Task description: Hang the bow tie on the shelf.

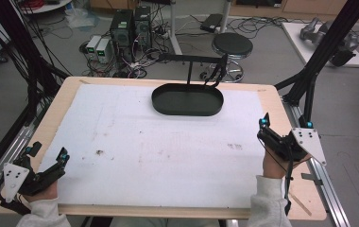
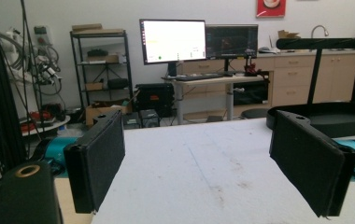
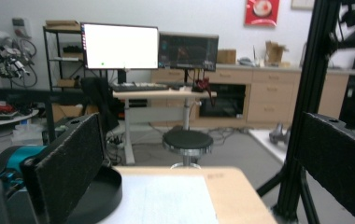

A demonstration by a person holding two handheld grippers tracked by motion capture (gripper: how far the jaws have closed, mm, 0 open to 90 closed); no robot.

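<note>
A black oval tray (image 1: 187, 100) lies empty at the far middle of the table, on a white foam mat (image 1: 158, 146). My left gripper (image 1: 47, 152) rests at the near left corner, open, with nothing between its jaws. In the left gripper view the left gripper (image 2: 203, 156) looks across the mat toward the tray (image 2: 348, 119) at the far right. My right gripper (image 1: 286, 125) sits at the table's right edge, also open and holding nothing. In the right gripper view the right gripper (image 3: 203, 161) points past the table's far edge, with the tray (image 3: 105, 191) low on the left.
A black stand arm (image 1: 192, 59) reaches over the tray from behind the table. Black frame struts (image 1: 310, 80) rise beside the right edge. A round stool (image 1: 232, 45) and computer towers (image 1: 128, 28) stand on the floor beyond. The mat has a few small dark stains (image 1: 99, 152).
</note>
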